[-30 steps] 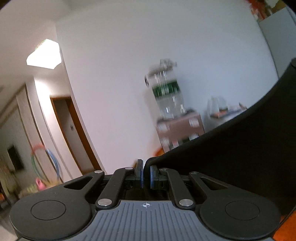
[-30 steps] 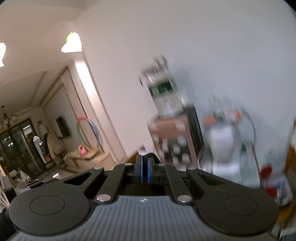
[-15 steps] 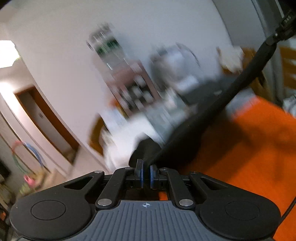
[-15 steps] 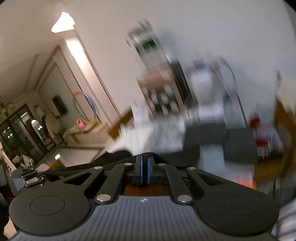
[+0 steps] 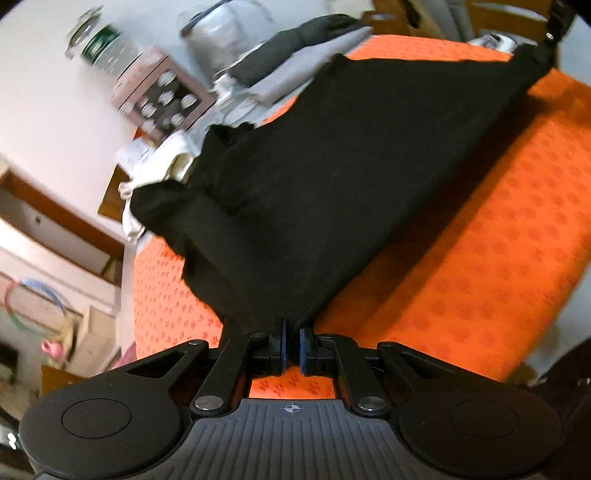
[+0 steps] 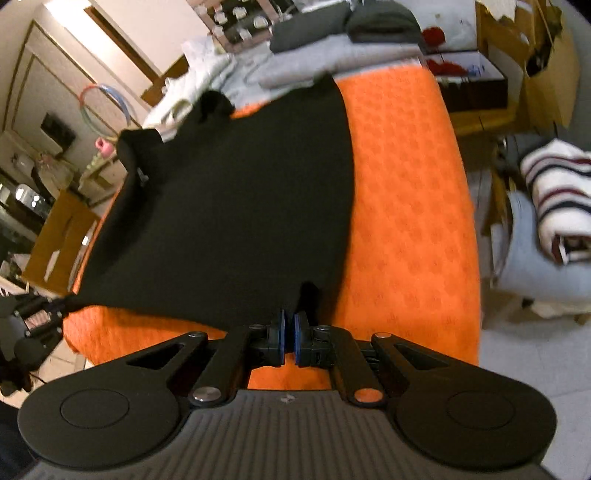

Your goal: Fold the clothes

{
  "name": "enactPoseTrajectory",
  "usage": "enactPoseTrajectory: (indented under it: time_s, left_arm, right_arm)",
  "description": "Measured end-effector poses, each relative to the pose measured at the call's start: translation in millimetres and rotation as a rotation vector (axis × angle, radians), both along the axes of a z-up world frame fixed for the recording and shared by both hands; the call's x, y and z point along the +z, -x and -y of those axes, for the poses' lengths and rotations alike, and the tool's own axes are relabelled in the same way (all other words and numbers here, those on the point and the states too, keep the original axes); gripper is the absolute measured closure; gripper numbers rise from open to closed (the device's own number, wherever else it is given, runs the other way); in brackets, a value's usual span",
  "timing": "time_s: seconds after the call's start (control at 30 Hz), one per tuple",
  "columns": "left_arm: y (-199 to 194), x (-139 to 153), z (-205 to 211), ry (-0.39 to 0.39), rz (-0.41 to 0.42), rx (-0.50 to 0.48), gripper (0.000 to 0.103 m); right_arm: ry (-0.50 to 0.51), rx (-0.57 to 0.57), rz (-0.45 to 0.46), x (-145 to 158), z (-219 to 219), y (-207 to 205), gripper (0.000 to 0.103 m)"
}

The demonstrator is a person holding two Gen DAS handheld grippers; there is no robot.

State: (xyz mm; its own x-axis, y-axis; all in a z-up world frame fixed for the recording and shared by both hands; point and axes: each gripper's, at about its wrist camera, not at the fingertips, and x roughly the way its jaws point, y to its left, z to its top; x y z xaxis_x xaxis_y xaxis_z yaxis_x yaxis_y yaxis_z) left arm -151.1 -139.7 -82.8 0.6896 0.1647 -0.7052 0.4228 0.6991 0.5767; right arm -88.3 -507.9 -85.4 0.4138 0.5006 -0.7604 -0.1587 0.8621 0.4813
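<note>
A black garment (image 5: 332, 177) stretches taut over the orange patterned cloth (image 5: 480, 236) that covers the table. My left gripper (image 5: 291, 345) is shut on one near corner of it. In the right wrist view the same black garment (image 6: 229, 206) lies spread across the orange cloth (image 6: 402, 206), and my right gripper (image 6: 289, 338) is shut on its other near corner. The right gripper (image 5: 550, 33) shows at the top right of the left wrist view, the left gripper (image 6: 40, 314) at the left edge of the right wrist view. Far sleeves bunch up near the table's back edge.
Grey and white clothes (image 6: 317, 55) are piled at the table's far end beside a brown box (image 5: 162, 99). A striped white garment (image 6: 557, 192) lies on something to the right of the table. Cardboard boxes (image 6: 532, 51) stand at the back right.
Both grippers have swung downward from facing the wall to facing the table. The black garment, held high before, now lies stretched over the orange cloth.
</note>
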Motion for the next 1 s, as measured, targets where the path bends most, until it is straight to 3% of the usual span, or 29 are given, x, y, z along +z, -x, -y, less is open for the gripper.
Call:
enactPoseTrajectory:
  time_s: [0.23, 0.53, 0.7, 0.87, 1.0]
  left_arm:
    - [28, 13, 21, -0.017, -0.047, -0.062, 0.094]
    - [66, 8, 24, 0.027, -0.126, -0.109, 0.094]
    - [75, -2, 20, 0.065, -0.131, -0.089, 0.090]
    - [90, 12, 3, 0.260, -0.122, -0.040, 0.085]
    - [98, 32, -28, 0.470, -0.094, 0.033, 0.080]
  right_arm:
    - [-0.011, -0.023, -0.013, 3, 26, 50, 0.097]
    - [0.002, -0.104, -0.039, -3, 45, 127, 0.097]
    - [0.050, -0.115, -0.053, -14, 37, 147, 0.097]
    - [0.208, -0.088, -0.062, -15, 22, 146, 0.095]
    - [0.398, -0.041, -0.051, 1, 10, 144, 0.082]
